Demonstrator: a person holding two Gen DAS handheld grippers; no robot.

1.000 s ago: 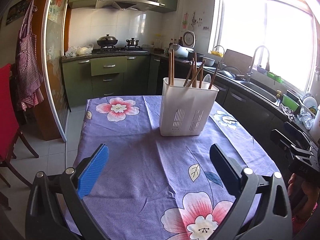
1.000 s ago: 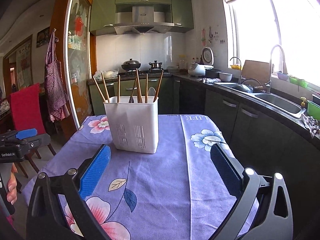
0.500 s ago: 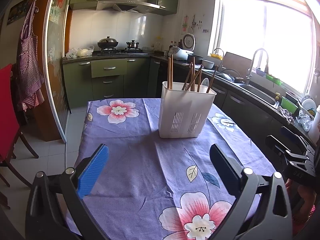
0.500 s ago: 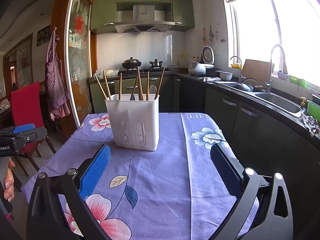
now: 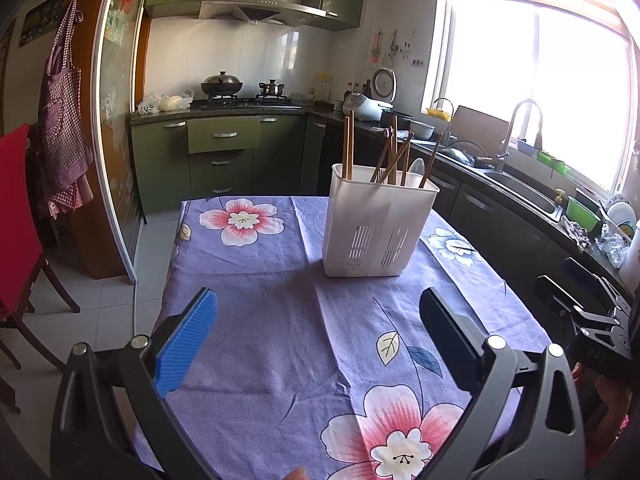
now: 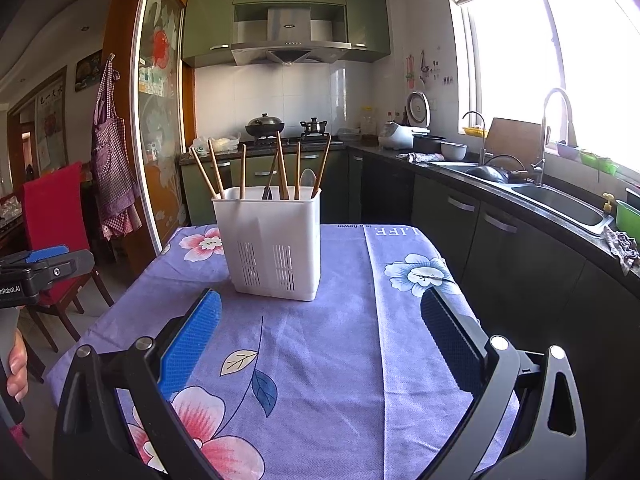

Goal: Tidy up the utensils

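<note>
Both tools are held low over the flowered tablecloth (image 6: 320, 340), the left gripper (image 5: 318, 318) and the right gripper (image 6: 320, 320) each level, spread wide and holding nothing. At the left edge of the right wrist view the left tool's body reads "nRobot.AI", and ahead of the right fingers the cloth reads "LIFE" upside down beside smaller words, perhaps "is a flower". Ahead of both tools, well apart from their tips, the white slotted utensil holder (image 5: 378, 228) stands upright, holding wooden chopsticks (image 6: 282, 168) and a spoon (image 6: 308, 180).
</note>
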